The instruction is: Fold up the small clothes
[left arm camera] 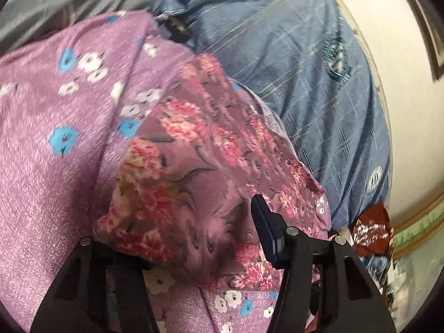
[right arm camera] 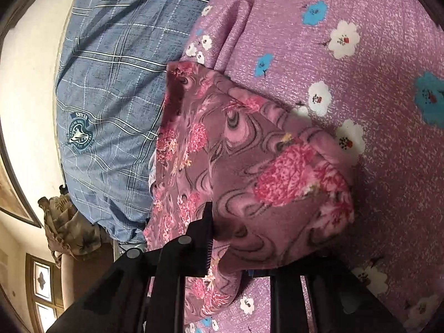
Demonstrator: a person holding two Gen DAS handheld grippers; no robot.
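Your left tongs and right tongs each clenched an edge of the pink floral garment. It lay folded on the purple flowered bedsheet, beside the blue plaid pillow.

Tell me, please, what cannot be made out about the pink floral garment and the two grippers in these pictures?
- Left gripper, left wrist view: the pink floral garment drapes over one finger, so the grip cannot be judged.
- Right gripper, right wrist view: one finger lies under the garment; whether the pads press the cloth is hidden.
- Garment type: bunched folds hide its shape in both views.
- Left wrist view: motion blur smears the prints.
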